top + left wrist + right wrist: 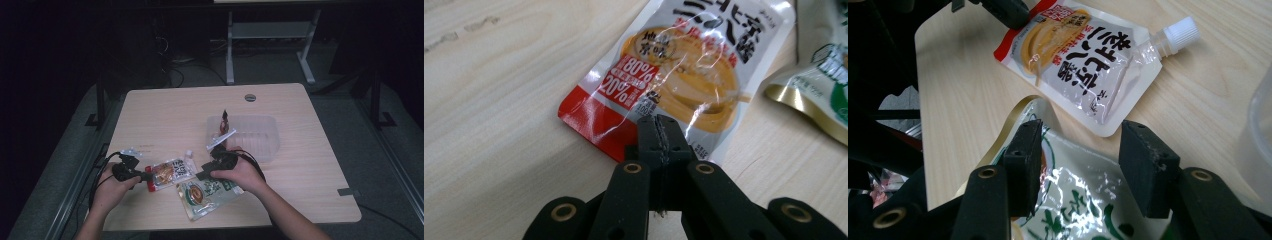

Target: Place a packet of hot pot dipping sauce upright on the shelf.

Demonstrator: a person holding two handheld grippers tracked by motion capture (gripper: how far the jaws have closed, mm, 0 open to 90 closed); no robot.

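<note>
A red and orange spouted pouch (170,172) (684,65) (1083,60) lies flat on the table. My left gripper (148,177) (659,132) is shut, and its tips lie over the pouch's bottom red edge; nothing shows pinched between them. A green and white pouch (207,192) (1073,200) (824,85) lies beside it, nearer the front edge. Over the top end of the green pouch, my right gripper (204,175) (1080,155) is open, one jaw on either side. The left gripper's black tip (1003,10) also shows at the red corner in the right gripper view.
A clear plastic tub (265,137) stands just beyond the right hand, with a couple of packets (224,131) leaning in its left end. A small clear packet (131,151) lies by the left hand. The wooden table (175,110) has bare room at the back and right.
</note>
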